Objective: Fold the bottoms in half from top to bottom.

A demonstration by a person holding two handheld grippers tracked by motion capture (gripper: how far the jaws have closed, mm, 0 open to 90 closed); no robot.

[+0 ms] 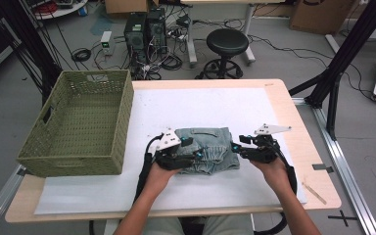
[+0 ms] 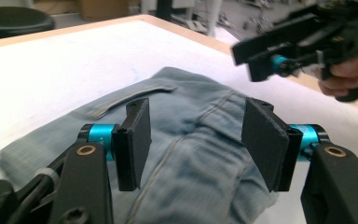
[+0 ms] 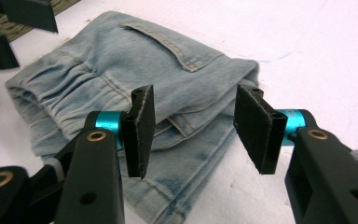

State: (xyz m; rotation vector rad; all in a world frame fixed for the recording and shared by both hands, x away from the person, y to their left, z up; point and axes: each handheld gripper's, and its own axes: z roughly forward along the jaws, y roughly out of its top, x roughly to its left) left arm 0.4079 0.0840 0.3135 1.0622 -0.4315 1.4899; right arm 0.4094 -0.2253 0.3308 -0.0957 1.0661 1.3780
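Note:
A folded pair of light-blue jeans (image 1: 208, 147) lies on the white sheet near the table's front middle. My left gripper (image 1: 196, 155) is at the jeans' left edge. In the left gripper view its jaws (image 2: 196, 140) stand open over the denim (image 2: 177, 93), and the pads do not press on it. My right gripper (image 1: 236, 147) is at the jeans' right edge. In the right gripper view it (image 3: 193, 128) stands open above the folded corner of the jeans (image 3: 121, 60), near a back pocket. Each gripper also appears in the other's view: the right gripper (image 2: 261, 60) and the left gripper (image 3: 9, 28).
A green wicker basket (image 1: 78, 122) stands empty at the table's left side. The white sheet (image 1: 200, 103) covers most of the wooden tabletop. A thin wooden stick (image 1: 315, 191) lies at the front right corner. Beyond the table are a black stool (image 1: 227, 44) and computer towers (image 1: 144, 32).

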